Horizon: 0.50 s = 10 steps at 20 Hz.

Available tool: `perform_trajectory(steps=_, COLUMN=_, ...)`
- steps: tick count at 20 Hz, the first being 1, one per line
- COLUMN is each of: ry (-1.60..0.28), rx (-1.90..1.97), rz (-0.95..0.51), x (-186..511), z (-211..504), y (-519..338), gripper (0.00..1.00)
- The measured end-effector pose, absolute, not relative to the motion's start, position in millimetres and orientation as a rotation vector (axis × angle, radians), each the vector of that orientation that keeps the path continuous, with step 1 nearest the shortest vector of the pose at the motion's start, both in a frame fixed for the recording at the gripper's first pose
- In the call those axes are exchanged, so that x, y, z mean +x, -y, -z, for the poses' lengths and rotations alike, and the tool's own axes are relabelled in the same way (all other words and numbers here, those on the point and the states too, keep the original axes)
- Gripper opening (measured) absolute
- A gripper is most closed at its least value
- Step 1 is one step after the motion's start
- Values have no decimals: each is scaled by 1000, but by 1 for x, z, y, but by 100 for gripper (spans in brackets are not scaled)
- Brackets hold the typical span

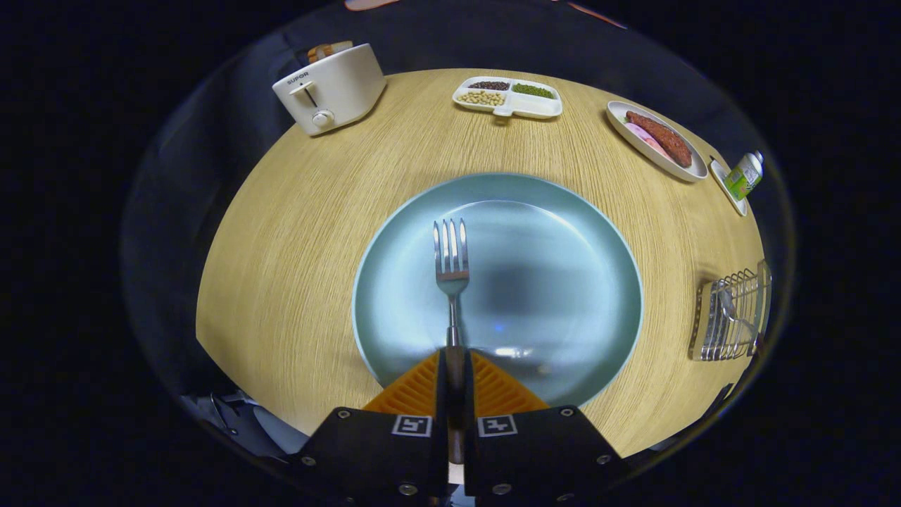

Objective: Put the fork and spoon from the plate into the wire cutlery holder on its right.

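A steel fork [451,264] points away from me over the pale blue plate [563,232], tines toward the far rim. Its handle runs back between my two fingers, and my gripper [455,362] is shut on that handle near the plate's near rim. Whether the fork rests on the plate or hangs just above it I cannot tell. The wire cutlery holder [731,317] stands on the table to the right of the plate. A spoon [732,308] lies inside it, bowl toward the far end.
The round wooden table [295,232] carries a cream toaster [331,88] at the far left, a divided white dish of beans [508,97] at the far middle, an oval dish with sausage [658,139] at the far right, and a small green bottle [745,174] beside it.
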State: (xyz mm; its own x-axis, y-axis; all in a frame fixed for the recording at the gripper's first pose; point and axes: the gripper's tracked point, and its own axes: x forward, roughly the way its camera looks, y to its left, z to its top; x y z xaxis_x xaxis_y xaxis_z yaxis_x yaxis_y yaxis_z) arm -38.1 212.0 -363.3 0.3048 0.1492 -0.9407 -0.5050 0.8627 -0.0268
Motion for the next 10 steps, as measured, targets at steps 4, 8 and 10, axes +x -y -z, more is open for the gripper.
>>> perform_trajectory(steps=4, ry=-1174, rx=-319, rz=-460, x=-36, z=343, y=-206, gripper=5)
perform_trajectory(steps=8, ry=-1172, rx=-322, rz=-489, x=-36, z=309, y=-190, gripper=5)
perform_trajectory(steps=10, ry=-1162, rx=-365, rz=-485, x=-28, z=283, y=-169, gripper=5)
